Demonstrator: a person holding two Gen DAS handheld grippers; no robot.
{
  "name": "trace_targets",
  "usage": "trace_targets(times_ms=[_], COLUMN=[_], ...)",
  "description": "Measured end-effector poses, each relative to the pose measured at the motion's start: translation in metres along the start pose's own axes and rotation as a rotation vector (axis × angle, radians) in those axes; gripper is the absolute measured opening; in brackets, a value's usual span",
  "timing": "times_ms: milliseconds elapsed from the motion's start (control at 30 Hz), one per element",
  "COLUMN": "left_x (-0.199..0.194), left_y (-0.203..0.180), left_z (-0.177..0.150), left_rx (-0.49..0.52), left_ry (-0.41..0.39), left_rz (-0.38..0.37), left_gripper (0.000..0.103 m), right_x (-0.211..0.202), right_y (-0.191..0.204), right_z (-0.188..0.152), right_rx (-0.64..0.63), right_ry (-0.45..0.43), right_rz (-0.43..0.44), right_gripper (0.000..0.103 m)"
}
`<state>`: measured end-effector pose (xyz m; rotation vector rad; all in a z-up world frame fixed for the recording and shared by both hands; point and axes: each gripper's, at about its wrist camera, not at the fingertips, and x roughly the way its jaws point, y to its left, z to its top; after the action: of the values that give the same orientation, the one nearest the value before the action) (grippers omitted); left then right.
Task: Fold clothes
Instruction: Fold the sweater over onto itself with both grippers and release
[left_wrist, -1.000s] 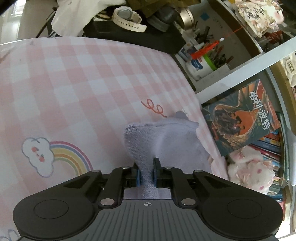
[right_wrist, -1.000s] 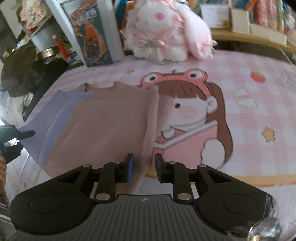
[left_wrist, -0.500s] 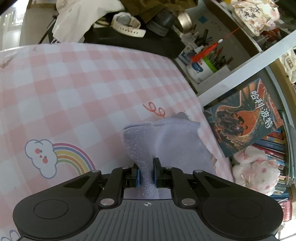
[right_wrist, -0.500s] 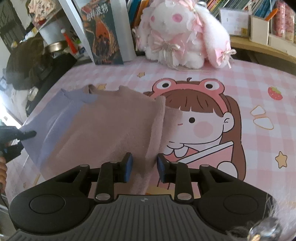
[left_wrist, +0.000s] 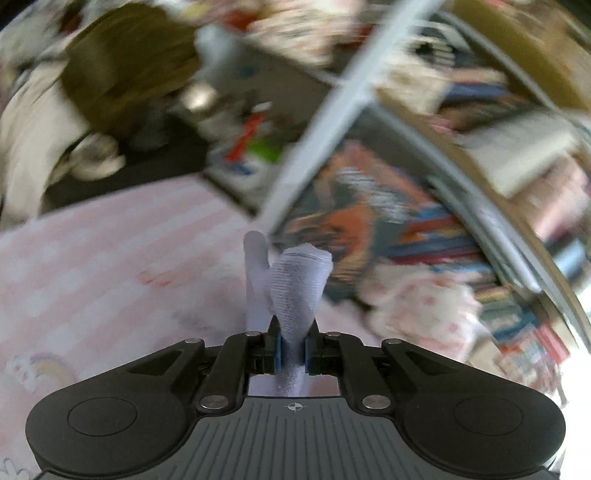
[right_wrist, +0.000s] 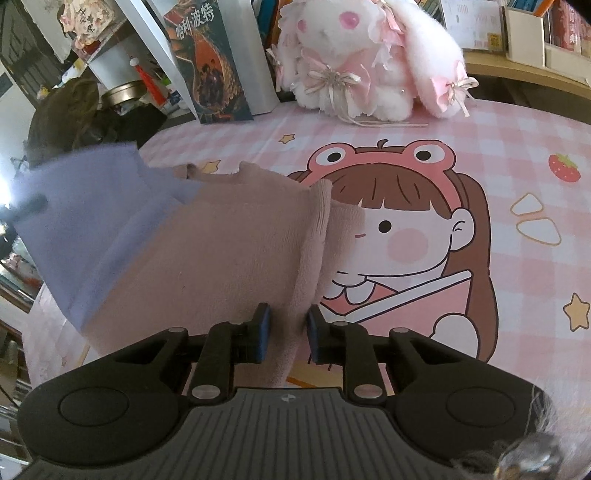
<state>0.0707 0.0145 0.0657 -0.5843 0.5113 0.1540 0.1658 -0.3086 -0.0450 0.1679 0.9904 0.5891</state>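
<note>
Left wrist view is motion-blurred; only the left tongs (left_wrist: 293, 349) and what they hold read sharp. They're clamped on a bunched lavender fold of the garment (left_wrist: 295, 291), which stands up straight ahead of the tips.

Right wrist view is sharp and shows the rest: right tongs (right_wrist: 288, 334) sit with pads slightly apart, a ridge of the garment's (right_wrist: 207, 251) pink side running between them; can't tell if they actually pinch it. Cloth spreads ahead and left of these tongs, pink near, lavender at the far left edge, which is lifted and blurred.

Underneath: desk (right_wrist: 517, 155) with pink checked cover, cartoon girl print (right_wrist: 406, 236) ahead-right of the right tongs, partly covered by the cloth.

Far side: plush bunny (right_wrist: 369, 62), upright book (right_wrist: 210, 70) to its left. Nothing between either tongs and the cloth.
</note>
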Motion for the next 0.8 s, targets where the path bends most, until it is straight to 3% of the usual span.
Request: trace_targets(times_ms=[167,300,367,467,633,700,800], left_x=[-0.007,0.014,0.025,0.029,0.027,0.023,0.008], left_y=[-0.084,-0.128,-0.138,-0.141,-0.143,-0.145,-0.141], left_z=[-0.039,-0.104,-0.133,-0.164,-0.194,-0.198,-0.184], left_rx=[0.268,0.500,0.610,0.775,1.027,1.068,1.032], left_ry=[0.049,0.217,0.307,0.325,0.322,0.324,0.362], left_rz=[-0.004,-0.012,-0.003,0.024,0.007,-0.007,-0.087], left_gripper=[0.010,0.018,0.018,0.022,0.036,0.042,0.053], right_x=[0.001,0.001,0.001,-0.001,-0.016,-0.022,-0.032], right_y=[-0.006,-0.010,-0.012,-0.015,-0.025,-0.029,-0.036], right_z=[0.000,-0.001,-0.001,-0.001,-0.005,-0.006,-0.009], right_rx=[0.017,0.038,0.039,0.040,0.119,0.153,0.209], right_ry=[-0.002,-0.005,-0.005,-0.003,-0.017,-0.023,-0.034], right_rz=[0.023,0.043,0.053,0.067,0.092,0.102,0.122], right_gripper=[0.019,0.019,0.019,0.020,0.031,0.031,0.034])
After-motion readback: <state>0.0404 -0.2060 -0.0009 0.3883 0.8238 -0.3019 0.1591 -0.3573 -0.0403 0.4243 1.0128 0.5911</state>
